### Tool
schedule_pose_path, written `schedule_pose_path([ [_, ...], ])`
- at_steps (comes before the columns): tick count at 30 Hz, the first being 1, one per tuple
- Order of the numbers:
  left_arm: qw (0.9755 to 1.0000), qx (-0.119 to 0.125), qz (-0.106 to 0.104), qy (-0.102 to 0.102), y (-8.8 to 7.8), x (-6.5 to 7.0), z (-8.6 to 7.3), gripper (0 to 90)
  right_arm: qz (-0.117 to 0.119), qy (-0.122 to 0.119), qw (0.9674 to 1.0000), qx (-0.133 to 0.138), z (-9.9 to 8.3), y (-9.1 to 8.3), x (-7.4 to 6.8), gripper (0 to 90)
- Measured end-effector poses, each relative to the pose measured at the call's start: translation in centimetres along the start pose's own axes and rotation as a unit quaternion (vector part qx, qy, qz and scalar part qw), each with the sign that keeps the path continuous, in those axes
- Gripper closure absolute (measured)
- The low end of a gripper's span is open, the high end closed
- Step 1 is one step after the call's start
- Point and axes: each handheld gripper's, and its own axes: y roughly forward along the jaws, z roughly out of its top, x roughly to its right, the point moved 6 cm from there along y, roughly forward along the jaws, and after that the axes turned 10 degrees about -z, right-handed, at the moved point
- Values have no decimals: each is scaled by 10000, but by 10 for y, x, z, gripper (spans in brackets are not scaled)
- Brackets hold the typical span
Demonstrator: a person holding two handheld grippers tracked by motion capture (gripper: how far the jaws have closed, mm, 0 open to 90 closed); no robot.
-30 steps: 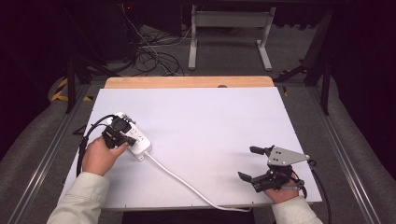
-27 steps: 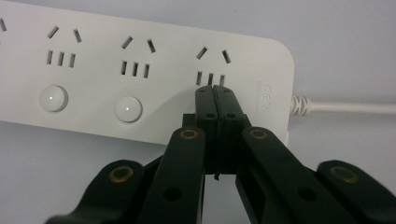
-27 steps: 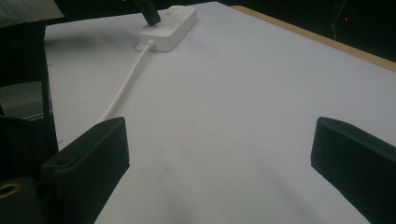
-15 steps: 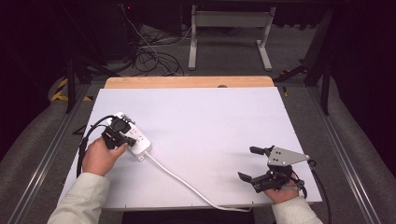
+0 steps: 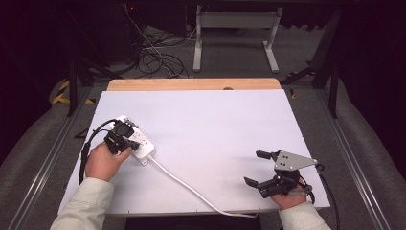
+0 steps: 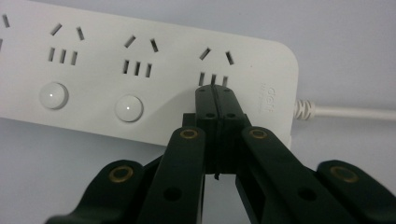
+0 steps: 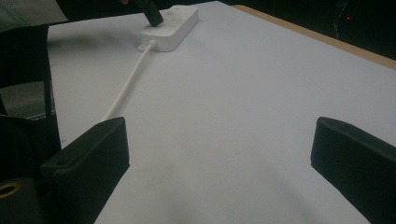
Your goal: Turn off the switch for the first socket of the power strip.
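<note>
High view: power strip (image 5: 135, 140) at table's (image 5: 230, 129) 9 o'clock; left gripper (image 5: 119, 139) on it.
Left gripper view: jaws together, tip on the end switch; press straight down.
Right gripper view: right gripper (image 7: 219, 154) jaws apart, idle at 5 o'clock.

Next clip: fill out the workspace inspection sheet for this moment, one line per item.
Surface: white table top, wooden strip along its far edge.
Job's things: white power strip lying flat at table's left; three socket groups and two round buttons visible.
Clutter: nothing seen.
Grippers: left gripper shut, tips pressed on the strip by the socket nearest the cord end; right gripper open, holding nothing, low over the table's right front.
Cables: strip's white cord runs to the front edge; black cables trail from both grippers.
Surroundings: dark floor, tangled cables, grey metal stand.
</note>
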Motion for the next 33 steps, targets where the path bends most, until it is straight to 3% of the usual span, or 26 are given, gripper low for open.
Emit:
schedule_pose_path([
  [4, 9999, -97, 61, -42, 0, 2, 0, 898, 8, 0, 10000, 9, 0, 0, -1, 50],
  [14, 9999, 31, -31, -113, -1, 1, -3, 899, 33, 16, 10000, -10, 0, 0, -1, 50],
  [27, 9999, 56, 104, -125, 1, 3, -4, 900, 35, 8, 10000, -26, -1, 1, -1, 49],
  [31, 9996, 278, 66, -88, -6, 2, -2, 898, 46, 20, 10000, -11, 0, 1, -1, 49],
  [32, 9991, 418, -2, -94, -11, 4, -1, 898, 46, 20, 10000, -11, 0, 1, -1, 49],
  [33, 9972, 745, -59, -32, -24, 8, 3, 898, 37, 21, 10000, -16, -1, 1, 0, 49],
])
